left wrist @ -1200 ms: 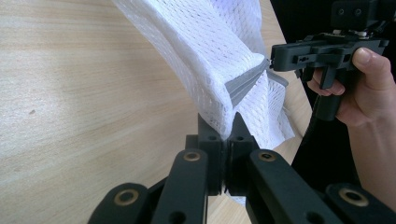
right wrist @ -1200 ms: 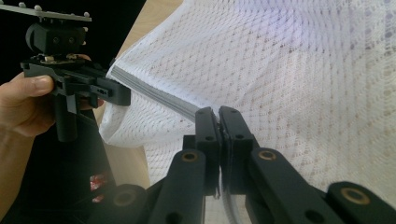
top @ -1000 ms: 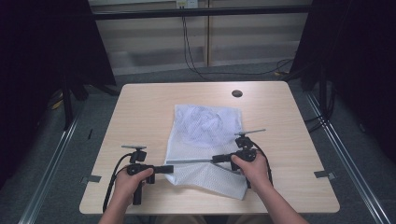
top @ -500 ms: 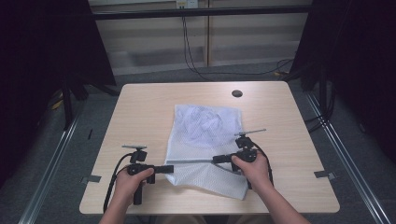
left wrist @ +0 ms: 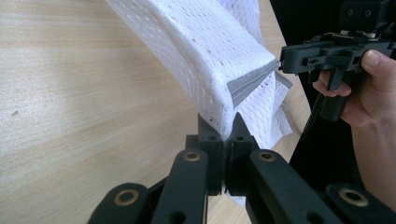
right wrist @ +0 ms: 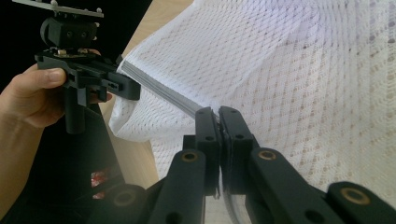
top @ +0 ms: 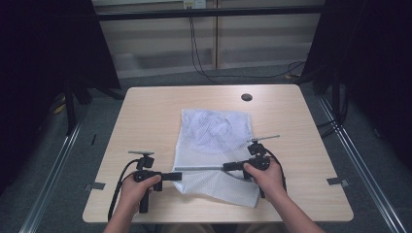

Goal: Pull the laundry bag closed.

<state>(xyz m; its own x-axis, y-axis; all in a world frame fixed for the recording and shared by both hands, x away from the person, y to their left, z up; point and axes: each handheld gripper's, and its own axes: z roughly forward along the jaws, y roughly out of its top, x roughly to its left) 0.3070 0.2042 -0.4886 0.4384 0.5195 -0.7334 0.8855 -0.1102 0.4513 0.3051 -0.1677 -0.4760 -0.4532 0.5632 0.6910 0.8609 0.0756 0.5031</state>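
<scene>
Low in the frame centre, the mesh bag (top: pixel 214 145) lies on the table (top: pixel 145 111). My left gripper (top: pixel 178 175) and right gripper (top: pixel 227 166) pinch its grey edge (top: pixel 199 168). I should lift both evenly, keeping it taut.

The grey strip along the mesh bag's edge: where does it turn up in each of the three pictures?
High view: grey strip, low centre, between both grippers.
Left gripper view: right of centre.
Right gripper view: left of centre.
Shared landmark: white mesh bag.

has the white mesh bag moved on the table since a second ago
No. The mesh bag lies equally far from the dark hole in the table top, both tongs clamped on its grey edge.
</scene>
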